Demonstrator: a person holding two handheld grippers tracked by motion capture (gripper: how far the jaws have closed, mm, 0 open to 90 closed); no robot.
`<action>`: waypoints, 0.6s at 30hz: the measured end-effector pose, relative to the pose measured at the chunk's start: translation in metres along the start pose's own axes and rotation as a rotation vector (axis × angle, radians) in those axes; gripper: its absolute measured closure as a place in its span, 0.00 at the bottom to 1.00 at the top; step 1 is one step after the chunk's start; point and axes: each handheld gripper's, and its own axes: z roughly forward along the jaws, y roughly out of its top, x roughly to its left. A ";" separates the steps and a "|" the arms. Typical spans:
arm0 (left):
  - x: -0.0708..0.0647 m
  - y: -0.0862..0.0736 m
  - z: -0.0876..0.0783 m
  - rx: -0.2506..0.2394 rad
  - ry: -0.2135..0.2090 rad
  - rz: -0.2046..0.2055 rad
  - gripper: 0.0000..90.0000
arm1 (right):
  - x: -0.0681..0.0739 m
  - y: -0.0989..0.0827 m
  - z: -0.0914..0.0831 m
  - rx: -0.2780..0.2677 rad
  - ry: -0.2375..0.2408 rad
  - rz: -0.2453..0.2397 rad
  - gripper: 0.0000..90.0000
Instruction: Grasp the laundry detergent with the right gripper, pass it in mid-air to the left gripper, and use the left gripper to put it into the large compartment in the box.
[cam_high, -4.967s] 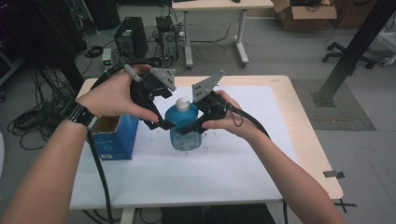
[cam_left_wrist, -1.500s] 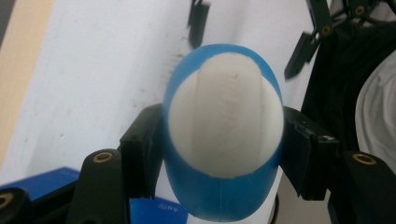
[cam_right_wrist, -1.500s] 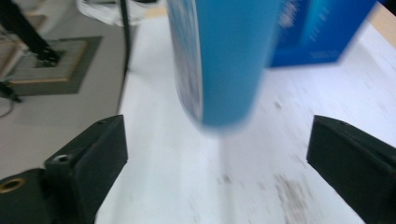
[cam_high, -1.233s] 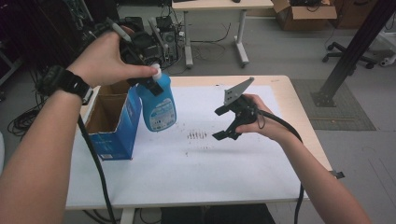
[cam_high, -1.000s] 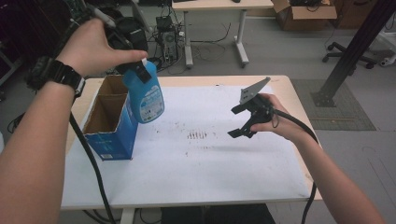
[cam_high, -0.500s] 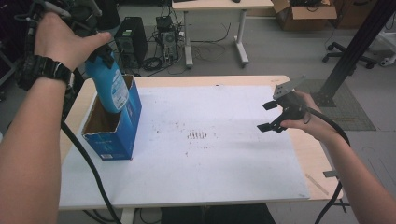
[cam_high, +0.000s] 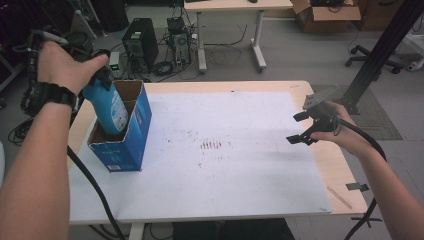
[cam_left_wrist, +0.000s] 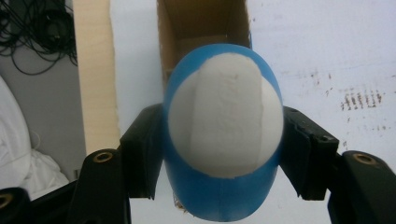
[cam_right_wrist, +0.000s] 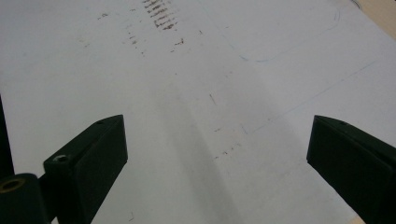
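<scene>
Left gripper view: jaws of left gripper (cam_left_wrist: 219, 154) clamped on blue bottle (cam_left_wrist: 224, 135), poised over open box (cam_left_wrist: 201, 28). High view: bottle (cam_high: 107, 107) lowered partway into box (cam_high: 127, 135) at table's (cam_high: 345, 175) left edge. Right gripper (cam_high: 300, 127) spread wide, empty, above white sheet (cam_high: 225, 165) at right edge.

The right gripper (cam_right_wrist: 217, 161) is seen with its two black jaws spread wide apart, nothing being held between them. One jaw is seen at lower left, the other at lower right. Beneath them a white sheet (cam_right_wrist: 187, 93) is spread flat. A cluster of short brown marks (cam_right_wrist: 156, 11) is noted near the top edge, with fainter specks scattered below it. A thin blue line (cam_right_wrist: 289, 46) with a rounded corner is drawn at upper right. A strip of bare wooden table (cam_right_wrist: 380, 11) is observed at the top right corner.
</scene>
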 end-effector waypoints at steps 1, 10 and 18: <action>0.000 0.000 0.000 0.000 0.000 0.000 0.42 | 0.000 0.000 0.000 0.000 0.000 0.000 0.06; 0.003 -0.011 0.043 0.056 0.002 -0.005 0.42 | -0.001 -0.005 -0.002 0.000 -0.004 0.009 0.06; 0.003 -0.019 0.073 0.093 -0.018 -0.012 0.42 | -0.002 -0.008 -0.001 0.006 -0.002 0.019 0.06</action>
